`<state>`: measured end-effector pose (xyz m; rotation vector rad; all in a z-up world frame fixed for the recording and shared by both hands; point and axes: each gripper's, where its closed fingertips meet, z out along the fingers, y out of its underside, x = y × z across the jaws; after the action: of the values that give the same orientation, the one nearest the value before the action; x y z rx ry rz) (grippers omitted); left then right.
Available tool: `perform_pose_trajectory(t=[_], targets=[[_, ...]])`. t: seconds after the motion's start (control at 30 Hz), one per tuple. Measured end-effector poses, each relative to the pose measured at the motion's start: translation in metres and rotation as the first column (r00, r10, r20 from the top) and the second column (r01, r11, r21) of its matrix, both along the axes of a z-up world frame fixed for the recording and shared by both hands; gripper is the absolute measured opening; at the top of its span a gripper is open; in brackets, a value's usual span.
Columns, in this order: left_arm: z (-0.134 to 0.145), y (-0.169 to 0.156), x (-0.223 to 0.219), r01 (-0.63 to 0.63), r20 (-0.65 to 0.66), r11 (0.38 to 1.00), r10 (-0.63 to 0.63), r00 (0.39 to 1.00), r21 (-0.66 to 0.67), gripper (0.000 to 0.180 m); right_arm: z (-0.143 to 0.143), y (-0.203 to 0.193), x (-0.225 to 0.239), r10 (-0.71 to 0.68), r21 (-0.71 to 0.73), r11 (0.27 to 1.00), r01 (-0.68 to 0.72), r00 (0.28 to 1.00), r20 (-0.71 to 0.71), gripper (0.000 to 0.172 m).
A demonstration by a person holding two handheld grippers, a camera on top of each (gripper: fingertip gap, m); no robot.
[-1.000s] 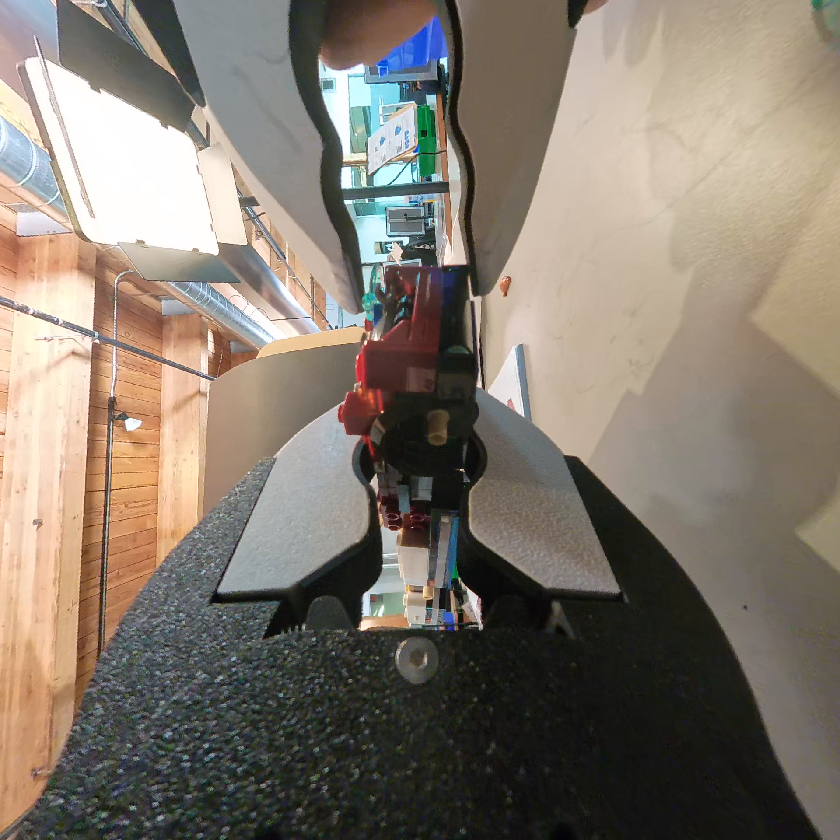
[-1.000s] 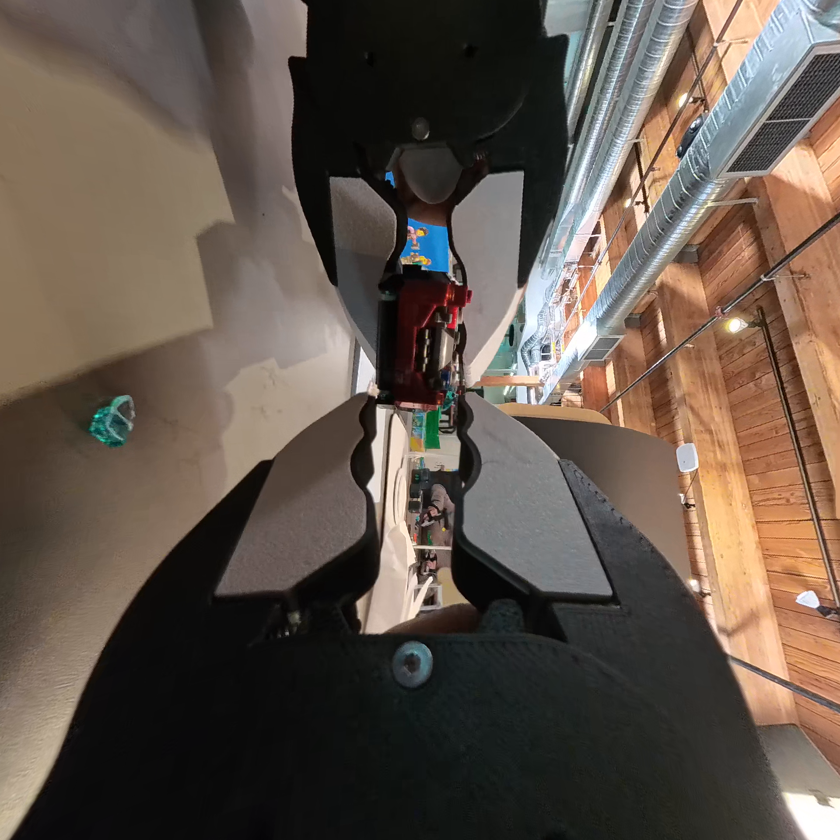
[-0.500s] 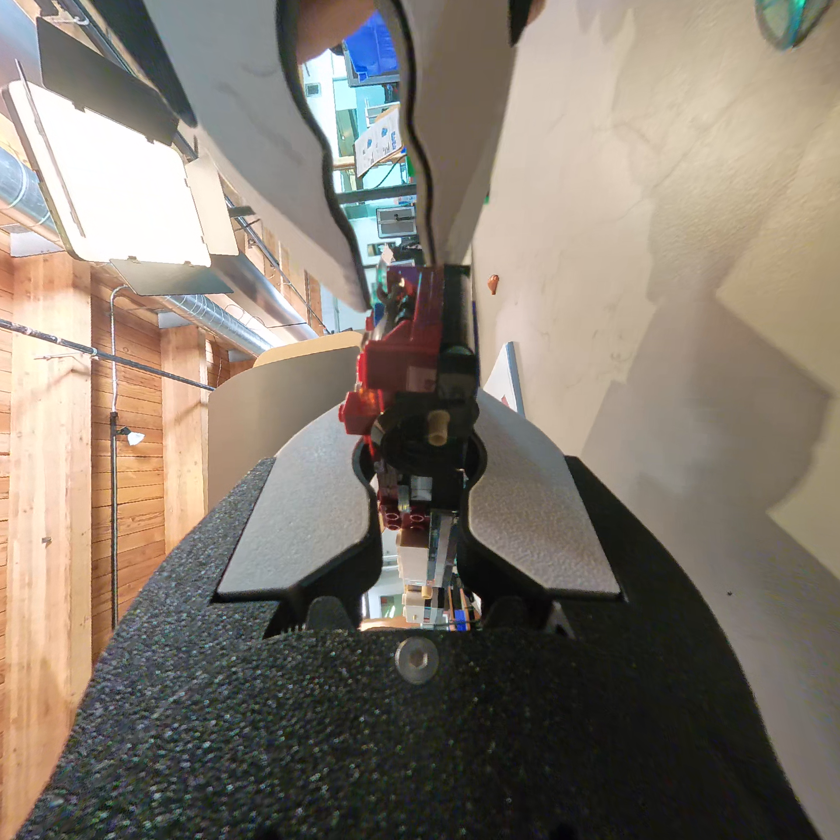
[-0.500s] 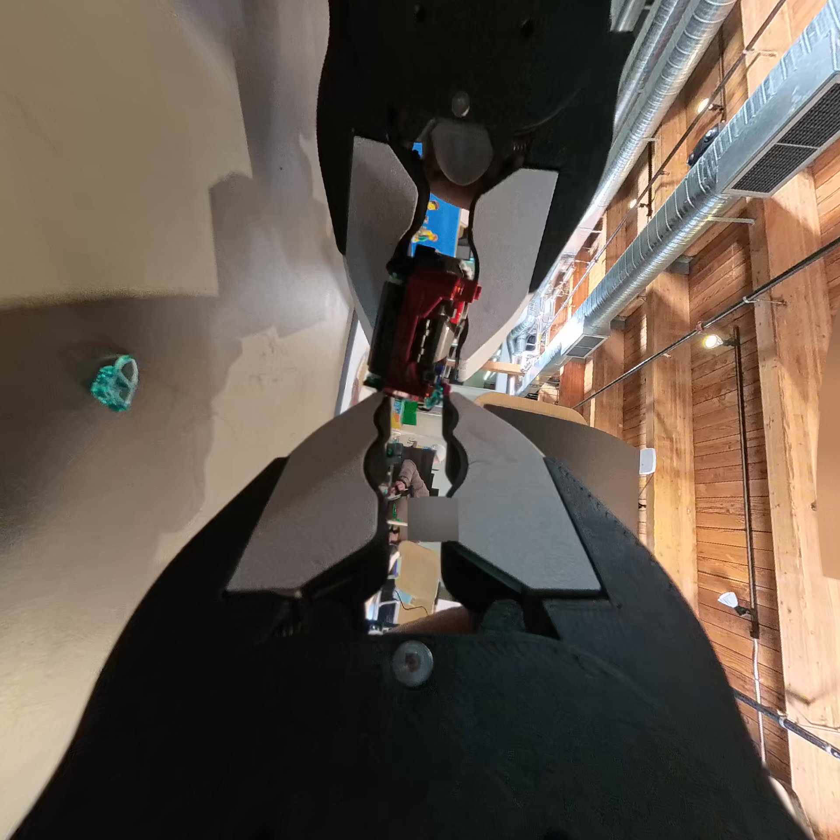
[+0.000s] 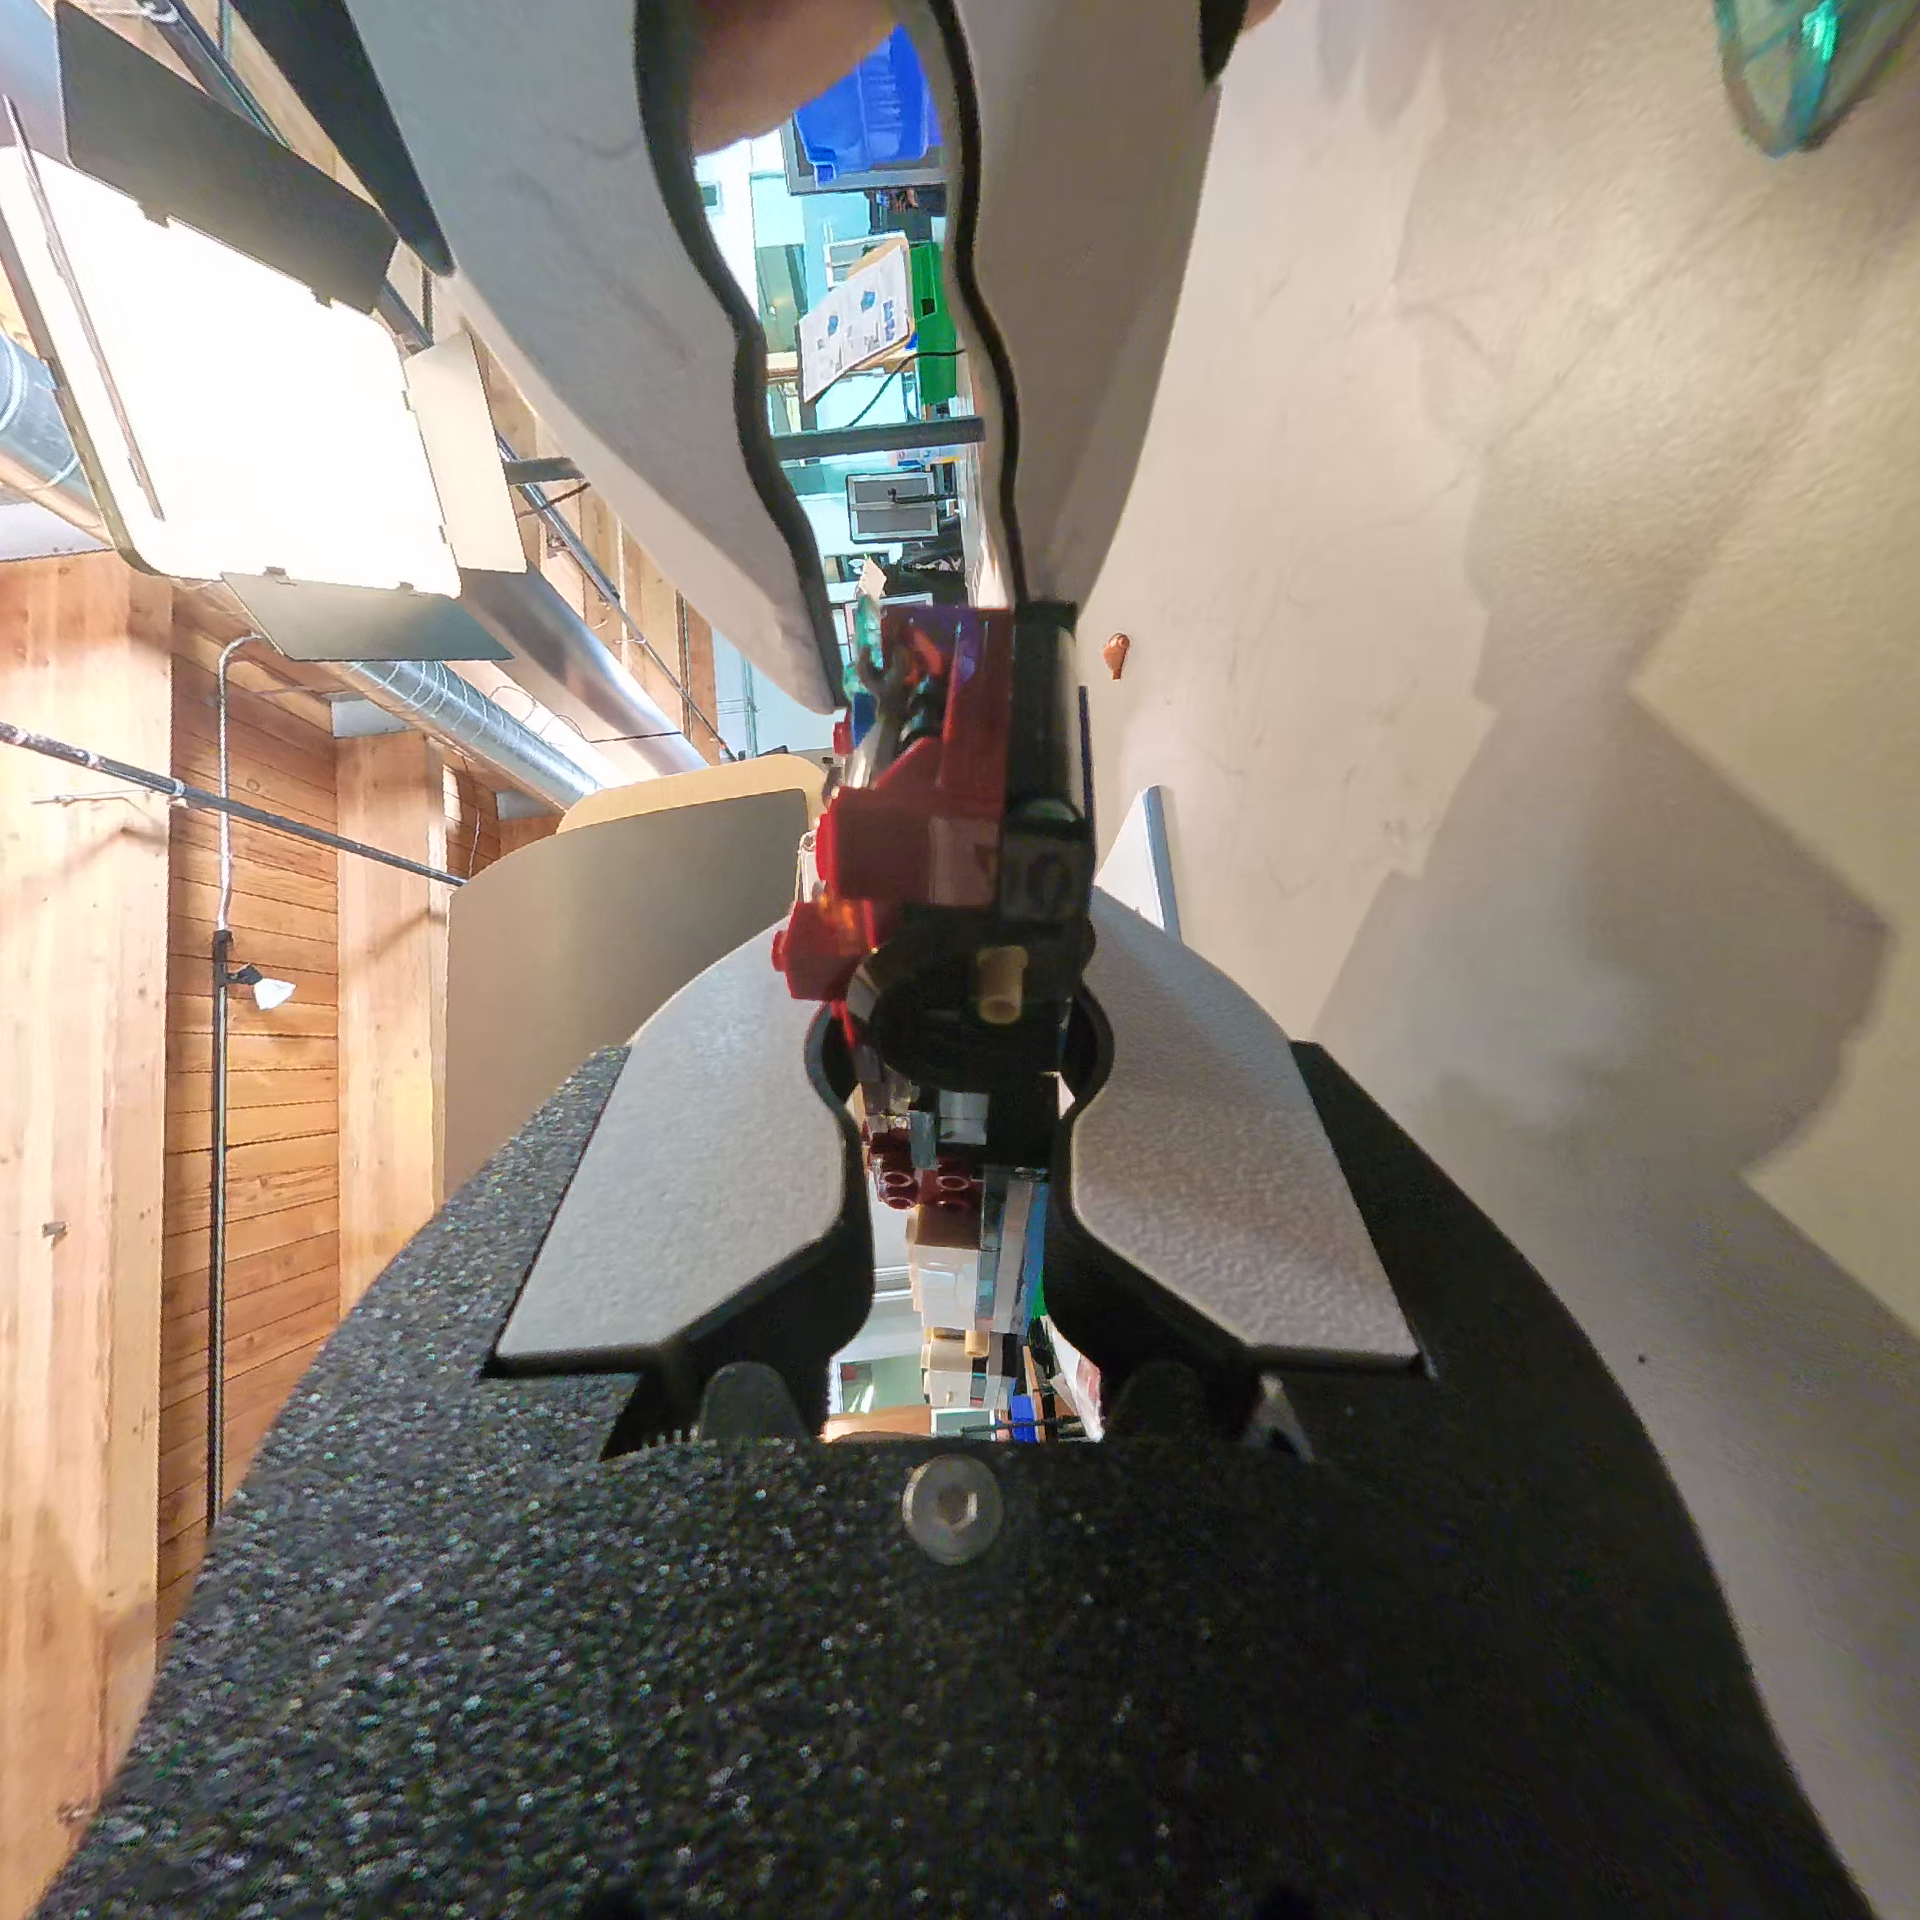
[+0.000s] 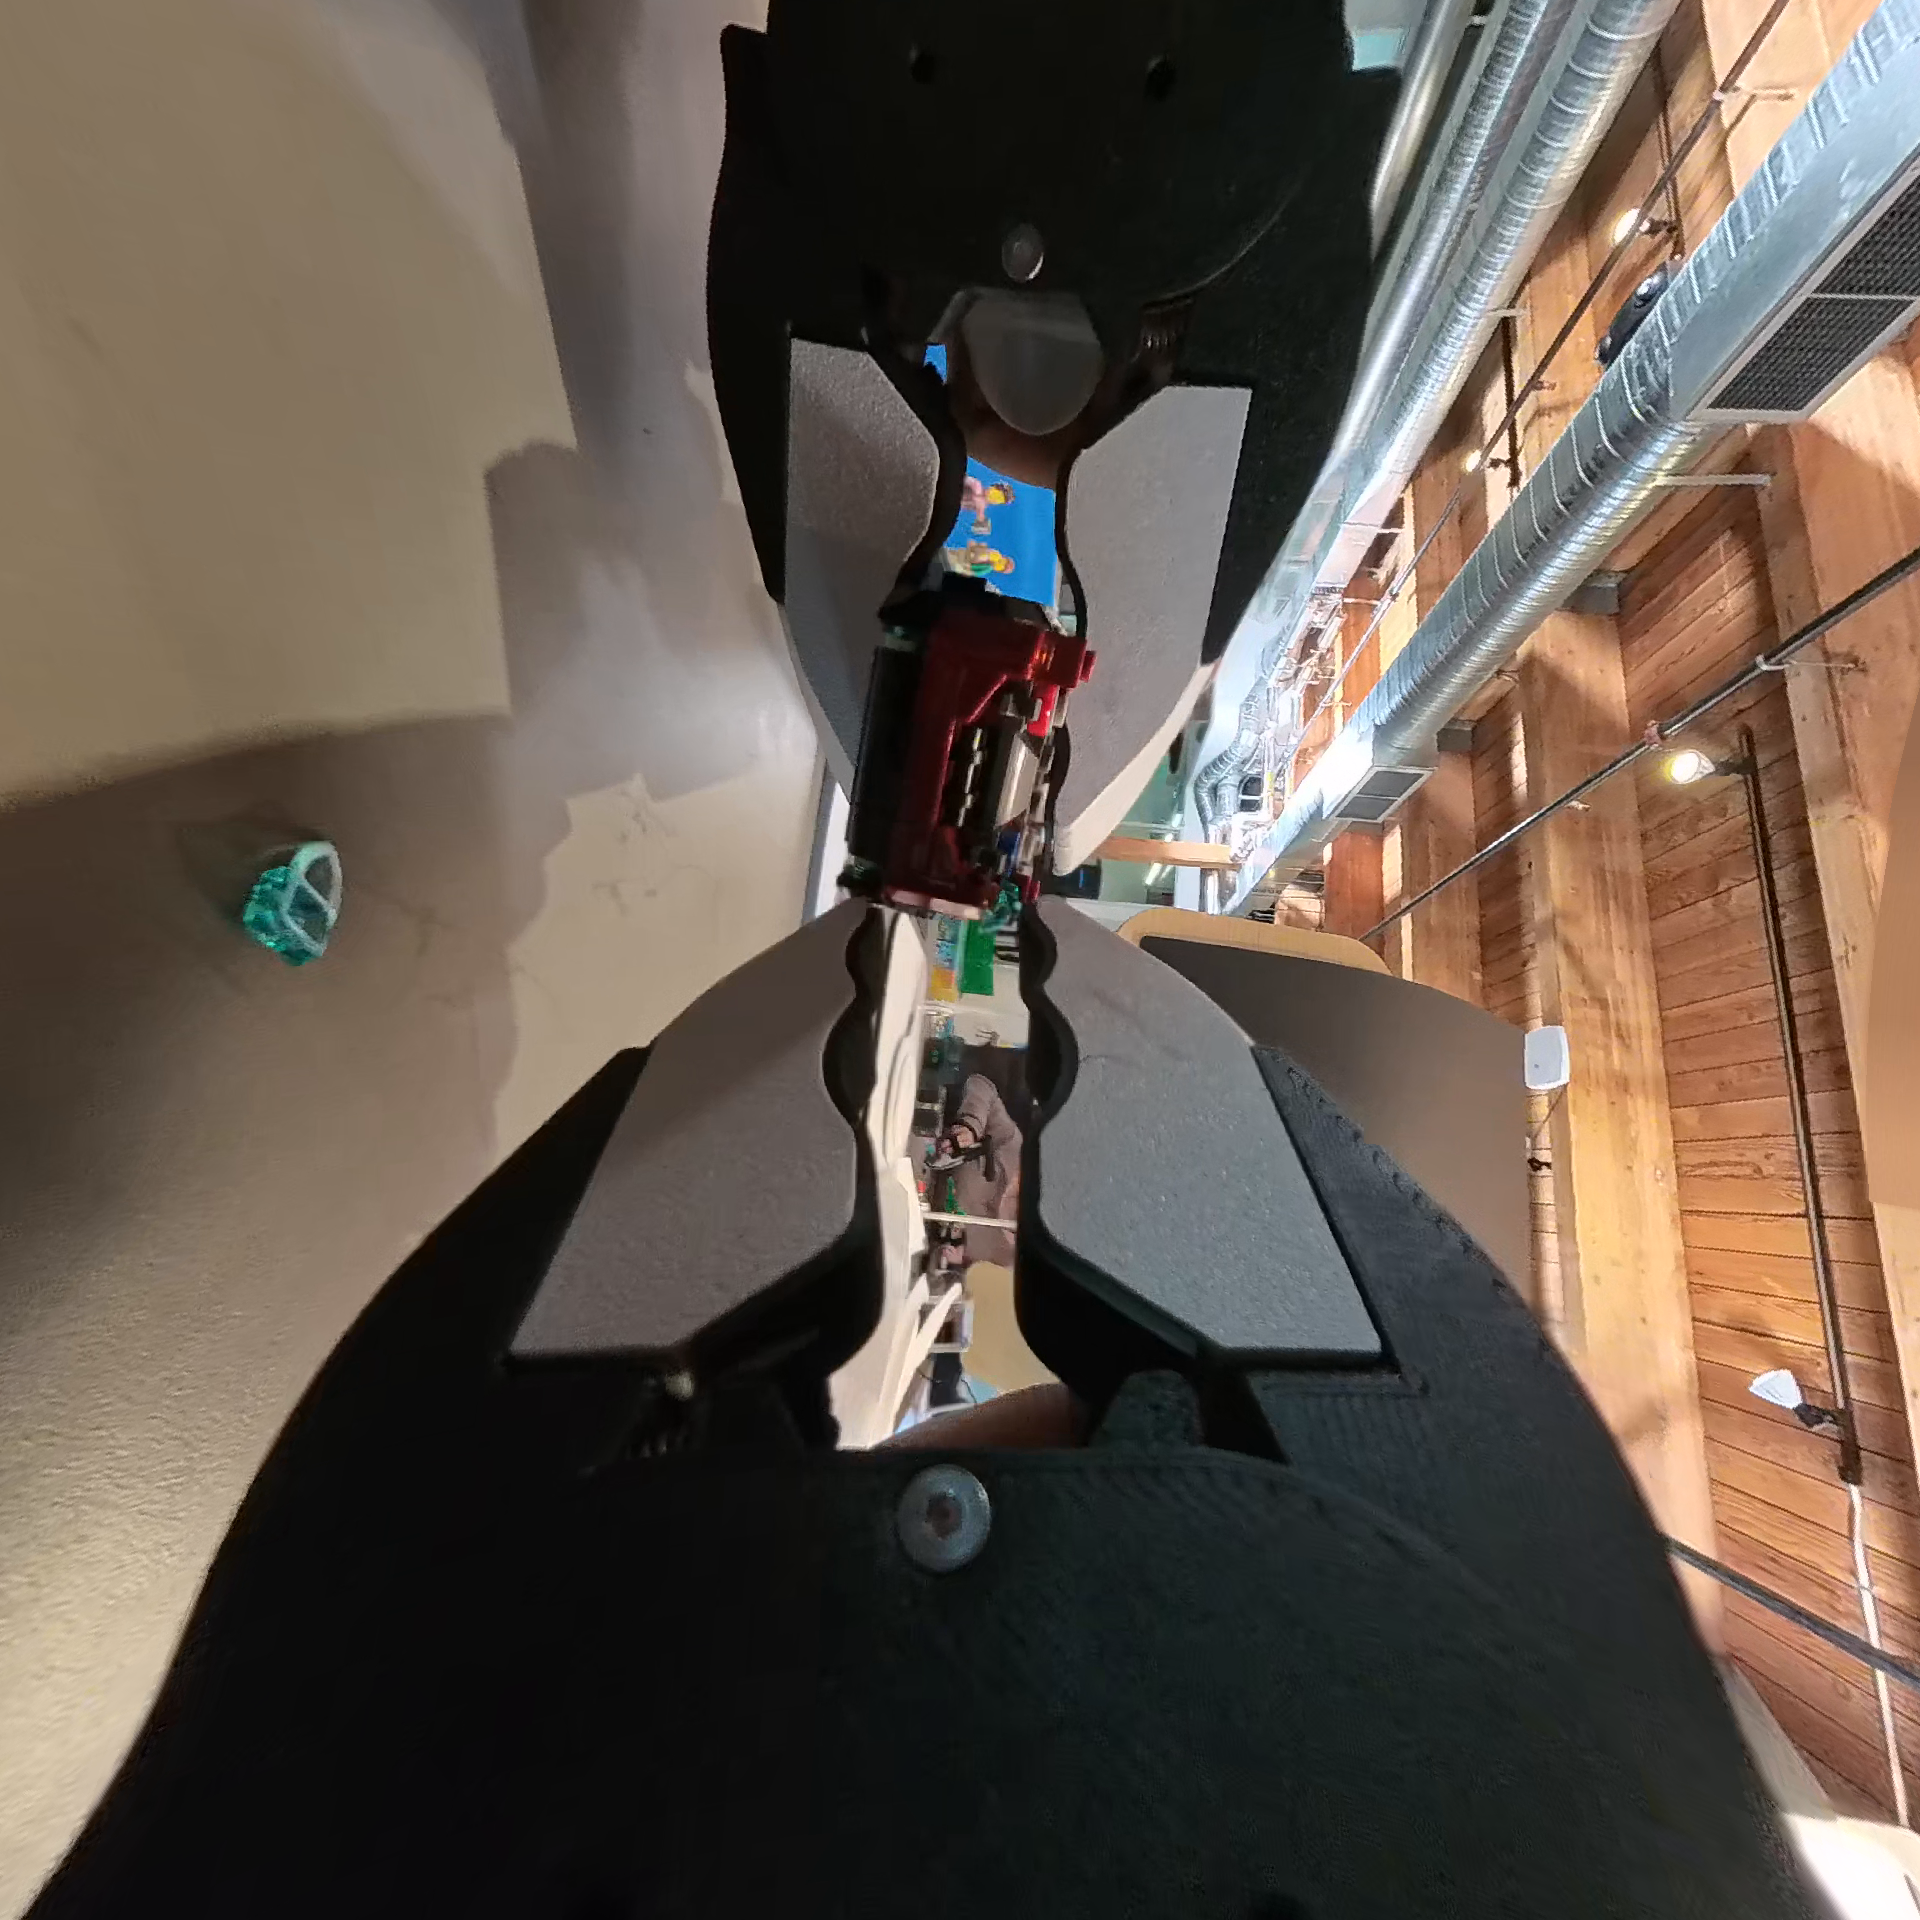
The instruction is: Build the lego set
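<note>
My left gripper [image 5: 956, 935] is shut on a red and black brick-built toy vehicle [image 5: 935, 831] and holds it in the air, with the pads pressed on its black wheel part. The vehicle sticks out past the fingertips. My right gripper [image 6: 943, 920] faces the left one head-on. Its jaws stand a little apart, and its fingertips [image 6: 857, 920] meet the near end of the vehicle [image 6: 956, 769] without closing round it. In the left wrist view the right gripper [image 5: 925, 655] comes down from above onto the vehicle's far end. The left gripper [image 6: 966, 790] shows at the top of the right wrist view.
Both views are turned sideways. The cream table [image 6: 208, 1143] carries a small clear teal piece [image 6: 296, 899], which also shows in the left wrist view [image 5: 1808, 62], and a tiny orange piece [image 5: 1117, 652]. A wooden wall, ducts and a light panel [image 5: 239, 416] lie beyond.
My right gripper narrowed its jaws just short of the vehicle's end, then widened them slightly and moved back up against it. My left gripper kept its hold on the vehicle.
</note>
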<state>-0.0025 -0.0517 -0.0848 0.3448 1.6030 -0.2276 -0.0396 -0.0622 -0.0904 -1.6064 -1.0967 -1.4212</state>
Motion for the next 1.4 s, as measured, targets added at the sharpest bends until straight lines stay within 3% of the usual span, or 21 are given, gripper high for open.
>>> perform_pose_trajectory(t=[0.57, 1.03, 1.1, 1.4], targets=[[-0.014, 0.000, 0.003, -0.026, -0.031, 0.999, 0.026, 0.999, -0.020, 0.035, -0.007, -0.002, 0.001, 0.034, -0.041, 0.998, -0.040, 0.990, -0.137, 0.031], [-0.014, 0.003, 0.011, -0.056, -0.138, 0.984, 0.033, 0.990, -0.169, 0.035, -0.006, 0.001, 0.008, 0.031, -0.055, 0.998, -0.043, 0.978, -0.206, 0.036], [-0.013, 0.002, 0.011, -0.049, -0.137, 0.983, 0.025, 0.990, -0.175, 0.035, -0.007, 0.002, 0.008, 0.033, -0.060, 0.997, -0.046, 0.979, -0.202, 0.043], [-0.005, 0.002, 0.014, -0.079, -0.090, 0.984, 0.066, 0.994, -0.157, 0.035, 0.003, 0.002, 0.015, 0.019, -0.014, 1.000, -0.021, 0.989, -0.146, 0.033]])
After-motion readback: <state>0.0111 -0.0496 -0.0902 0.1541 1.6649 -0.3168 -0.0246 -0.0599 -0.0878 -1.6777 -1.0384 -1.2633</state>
